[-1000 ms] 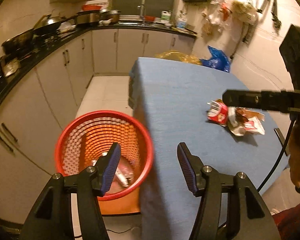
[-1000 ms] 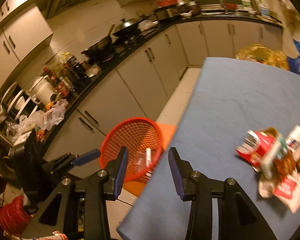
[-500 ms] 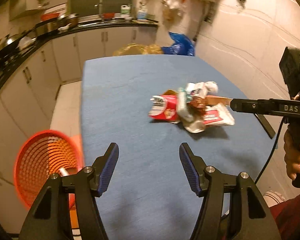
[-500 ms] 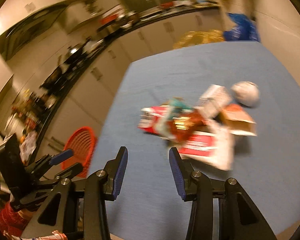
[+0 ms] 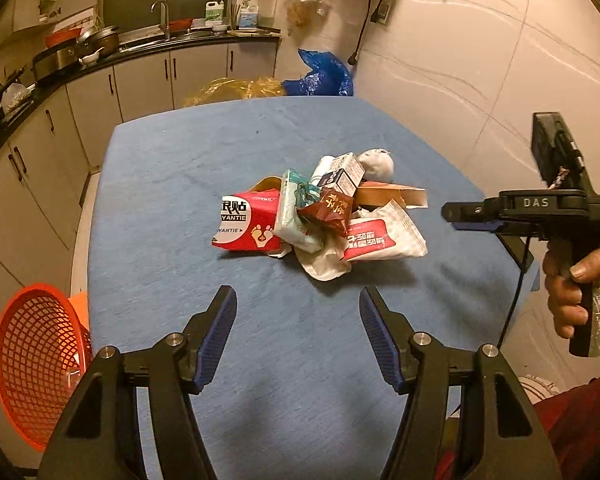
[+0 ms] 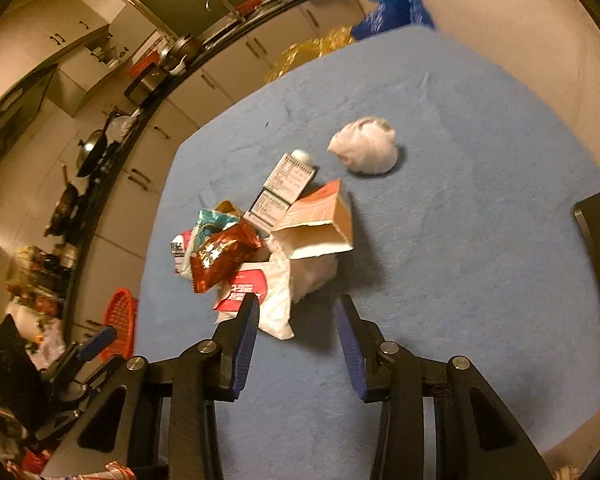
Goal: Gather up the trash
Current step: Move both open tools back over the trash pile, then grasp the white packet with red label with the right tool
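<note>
Trash (image 5: 320, 216) lies piled mid-table (image 5: 172, 184); both the left gripper (image 5: 298, 332) and the right gripper (image 6: 296, 332) are spread, probably for grasping; basket (image 5: 32, 360) waits beside the left edge.

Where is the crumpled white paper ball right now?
The crumpled white paper ball lies on the blue table, apart from the trash pile, at its far edge just beyond the small carton.
</note>
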Demonstrator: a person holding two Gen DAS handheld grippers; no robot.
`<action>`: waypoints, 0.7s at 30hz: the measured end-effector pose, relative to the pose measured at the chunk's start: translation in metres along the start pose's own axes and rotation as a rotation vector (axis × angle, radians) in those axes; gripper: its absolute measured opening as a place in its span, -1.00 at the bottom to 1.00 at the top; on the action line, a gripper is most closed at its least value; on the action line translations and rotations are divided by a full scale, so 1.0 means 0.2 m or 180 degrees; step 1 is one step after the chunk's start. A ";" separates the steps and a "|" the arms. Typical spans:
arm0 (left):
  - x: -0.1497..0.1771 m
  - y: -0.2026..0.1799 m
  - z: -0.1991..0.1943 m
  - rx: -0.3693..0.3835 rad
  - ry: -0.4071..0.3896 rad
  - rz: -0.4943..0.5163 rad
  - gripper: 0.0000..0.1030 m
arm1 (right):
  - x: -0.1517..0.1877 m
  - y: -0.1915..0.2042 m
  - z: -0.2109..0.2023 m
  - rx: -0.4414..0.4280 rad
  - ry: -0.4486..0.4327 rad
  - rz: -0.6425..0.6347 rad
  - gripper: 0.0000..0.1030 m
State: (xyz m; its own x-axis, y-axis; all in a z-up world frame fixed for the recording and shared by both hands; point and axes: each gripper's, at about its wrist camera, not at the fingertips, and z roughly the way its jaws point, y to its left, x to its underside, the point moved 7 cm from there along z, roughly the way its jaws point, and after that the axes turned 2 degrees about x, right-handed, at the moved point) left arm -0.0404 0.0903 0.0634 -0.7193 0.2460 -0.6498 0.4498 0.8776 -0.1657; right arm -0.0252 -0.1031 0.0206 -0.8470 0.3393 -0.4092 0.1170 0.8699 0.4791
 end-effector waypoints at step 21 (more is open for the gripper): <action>-0.15 0.01 0.12 -0.0047 0.0072 0.0044 0.46 | 0.13 0.12 0.03 -0.0290 0.0215 -0.0495 -0.97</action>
State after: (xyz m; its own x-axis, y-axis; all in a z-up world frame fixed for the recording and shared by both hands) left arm -0.0052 0.0744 0.0639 -0.7250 0.2671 -0.6349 0.4519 0.8801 -0.1458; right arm -0.0416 -0.0701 0.0167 -0.8845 0.1759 -0.4321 -0.0628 0.8729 0.4839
